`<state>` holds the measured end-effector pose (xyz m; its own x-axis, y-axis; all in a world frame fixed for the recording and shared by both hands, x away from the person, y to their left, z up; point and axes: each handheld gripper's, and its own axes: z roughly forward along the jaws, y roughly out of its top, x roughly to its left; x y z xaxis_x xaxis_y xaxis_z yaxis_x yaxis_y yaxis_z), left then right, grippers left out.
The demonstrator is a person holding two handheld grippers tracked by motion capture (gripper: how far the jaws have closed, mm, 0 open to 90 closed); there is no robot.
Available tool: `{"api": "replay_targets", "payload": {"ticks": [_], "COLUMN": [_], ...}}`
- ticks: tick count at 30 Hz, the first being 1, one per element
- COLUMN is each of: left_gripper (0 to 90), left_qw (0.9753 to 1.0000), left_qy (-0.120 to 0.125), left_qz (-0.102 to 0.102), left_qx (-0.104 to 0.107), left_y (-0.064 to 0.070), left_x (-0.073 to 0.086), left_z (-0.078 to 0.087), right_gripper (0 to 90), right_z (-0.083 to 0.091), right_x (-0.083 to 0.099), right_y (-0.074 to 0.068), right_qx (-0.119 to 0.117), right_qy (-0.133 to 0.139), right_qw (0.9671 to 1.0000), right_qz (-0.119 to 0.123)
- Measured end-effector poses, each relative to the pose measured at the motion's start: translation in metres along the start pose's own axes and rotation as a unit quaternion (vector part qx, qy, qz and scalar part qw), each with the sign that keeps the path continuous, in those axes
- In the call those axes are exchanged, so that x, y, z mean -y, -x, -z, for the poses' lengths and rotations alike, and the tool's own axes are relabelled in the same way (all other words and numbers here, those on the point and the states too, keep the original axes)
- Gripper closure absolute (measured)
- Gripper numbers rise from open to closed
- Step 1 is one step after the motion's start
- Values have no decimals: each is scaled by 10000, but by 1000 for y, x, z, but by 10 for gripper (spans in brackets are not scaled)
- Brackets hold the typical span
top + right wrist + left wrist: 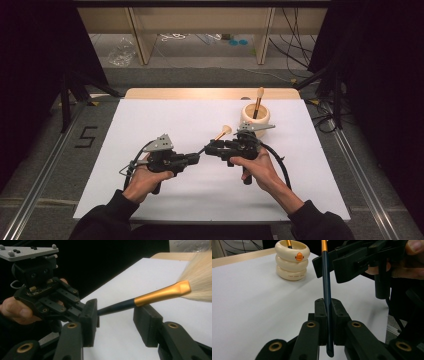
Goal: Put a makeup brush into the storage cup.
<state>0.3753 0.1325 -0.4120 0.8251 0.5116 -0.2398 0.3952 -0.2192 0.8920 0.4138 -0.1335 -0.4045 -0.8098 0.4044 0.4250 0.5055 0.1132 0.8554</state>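
A brush (222,132) with a dark handle, gold ferrule and pale bristles is held slanting above the middle of the white table (165,120). My left gripper (196,158) is shut on the lower end of its handle (327,290). My right gripper (209,148) is open, with a jaw on either side of the handle just below the ferrule (160,293). The right gripper view has the left gripper (75,303) behind my left jaw. A cream ringed holder (255,117) (292,261) stands at the back right with a second brush (259,97) upright in it.
The wooden table edge (210,93) runs along the back. Beyond it are shelf legs (141,40), a clear plastic bag (121,52) and cables (295,45) on the floor. Metal rails (360,175) flank the table, and a "5" (86,136) is marked at the left.
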Motion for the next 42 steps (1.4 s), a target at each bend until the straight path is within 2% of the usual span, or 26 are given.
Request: {"api": "replay_targets", "payload": {"ticks": [10,22,25,26,31,42], "left_gripper": [845,845,844,842,835,836], "left_qw": [10000,9996,9995,9995,9994,9992], "left_qy": [-14,-223,-264,-248,-261,-270], "left_qz": [-6,-58,-22,56,58,69], "left_qx": [97,141,167,205,209,289], "left_y": [1,5,5,5,6,10], "left_x": [1,6,7,8,9,9], "left_z": [-2,-11,-13,-14,-15,-19], "right_gripper": [659,768,791,800,827,832], "right_z": [0,0,0,-1,-2,-5], "right_x": [1,1,1,1,1,0], "right_y": [1,-1,-2,-3,-7,-13], "right_qx": [-130,-369,-404,-430,-540,-582], "right_qy": [103,209,233,228,232,241], "right_qw": [9997,9988,9987,9986,9982,9980], "right_qz": [-172,-255,-194,-212,-155,8]}}
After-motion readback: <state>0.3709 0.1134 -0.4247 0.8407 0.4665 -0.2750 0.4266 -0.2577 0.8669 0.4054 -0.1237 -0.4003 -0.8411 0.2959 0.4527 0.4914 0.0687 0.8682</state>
